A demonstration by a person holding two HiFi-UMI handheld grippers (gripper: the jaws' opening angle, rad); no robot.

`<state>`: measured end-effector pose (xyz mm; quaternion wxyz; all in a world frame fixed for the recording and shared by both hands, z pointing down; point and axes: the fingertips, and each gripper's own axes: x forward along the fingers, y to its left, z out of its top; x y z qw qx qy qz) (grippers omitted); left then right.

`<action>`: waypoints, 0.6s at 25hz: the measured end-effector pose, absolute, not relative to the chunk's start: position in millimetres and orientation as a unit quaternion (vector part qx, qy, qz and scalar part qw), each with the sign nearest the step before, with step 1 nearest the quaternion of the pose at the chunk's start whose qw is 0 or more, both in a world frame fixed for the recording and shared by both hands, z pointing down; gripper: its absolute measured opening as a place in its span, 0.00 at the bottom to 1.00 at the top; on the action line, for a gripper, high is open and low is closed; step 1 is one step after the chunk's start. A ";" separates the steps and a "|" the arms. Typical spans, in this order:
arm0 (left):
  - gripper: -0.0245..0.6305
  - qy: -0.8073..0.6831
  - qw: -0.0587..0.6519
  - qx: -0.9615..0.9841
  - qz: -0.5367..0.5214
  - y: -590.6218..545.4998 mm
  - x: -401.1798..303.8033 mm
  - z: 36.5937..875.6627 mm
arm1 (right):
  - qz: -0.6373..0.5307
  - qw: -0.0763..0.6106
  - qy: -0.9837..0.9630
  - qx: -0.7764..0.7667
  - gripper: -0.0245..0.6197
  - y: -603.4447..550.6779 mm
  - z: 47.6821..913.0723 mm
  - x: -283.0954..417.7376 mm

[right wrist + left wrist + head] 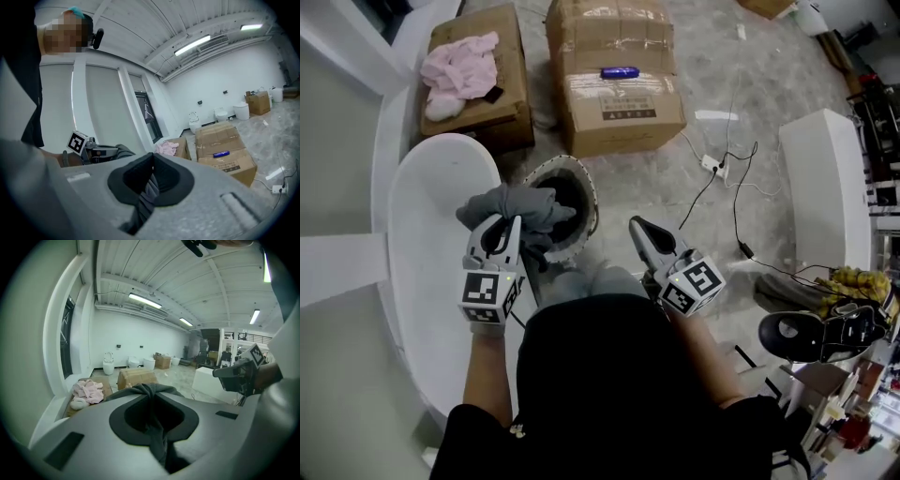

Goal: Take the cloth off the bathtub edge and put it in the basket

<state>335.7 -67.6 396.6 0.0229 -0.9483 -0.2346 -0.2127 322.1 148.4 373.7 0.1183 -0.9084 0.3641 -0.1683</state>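
Head view: two grippers, one grey cloth, one basket, one bathtub, two cardboard boxes.

Left gripper (pixel 508 225): jaws pinch the grey cloth (pixel 517 202). The cloth is bunched at the jaw tips, clear of the bathtub (pixel 422 234), and hangs over the left rim of the basket (pixel 586 183). In the left gripper view a dark fold of it runs down the slot between the two jaws and mounds over their tips.

Basket: on the floor, just beside the bathtub's right edge, dark inside, pale rim.

Right gripper (pixel 637 227): to the right of the basket, apart from it and from the cloth. In the right gripper view its jaws are pressed together. A ribbed grey strip shows low in the slot, and I cannot tell what it is.

Floor beyond the basket: left cardboard box (pixel 502 112) carries one pink cloth (pixel 457 70). Right cardboard box (pixel 619 103) carries one small blue object (pixel 620 72). The boxes stand side by side with a narrow gap between them.
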 end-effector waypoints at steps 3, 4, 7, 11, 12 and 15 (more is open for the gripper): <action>0.10 -0.245 0.023 -0.945 -0.215 -63.7 351.7 401.6 | -0.166 0.120 0.355 -0.912 0.03 151.5 373.4 330.3; 0.10 -0.248 0.024 -0.944 -0.216 -61.2 356.0 403.2 | -0.166 0.120 0.353 -0.913 0.03 153.4 373.4 332.5; 0.10 -0.253 0.025 -0.941 -0.222 -53.0 370.8 407.3 | -0.168 0.121 0.349 -0.914 0.03 160.9 373.7 342.6; 0.10 -0.256 0.019 -0.939 -0.228 -39.8 390.1 415.9 | -0.176 0.120 0.345 -0.914 0.03 175.0 378.2 357.7; 0.10 -0.257 0.018 -0.939 -0.229 -36.5 393.1 419.4 | -0.176 0.120 0.343 -0.915 0.03 178.4 380.6 359.7; 0.10 -0.261 0.015 -0.938 -0.229 -24.8 402.5 427.6 | -0.180 0.119 0.339 -0.916 0.03 189.8 388.7 365.5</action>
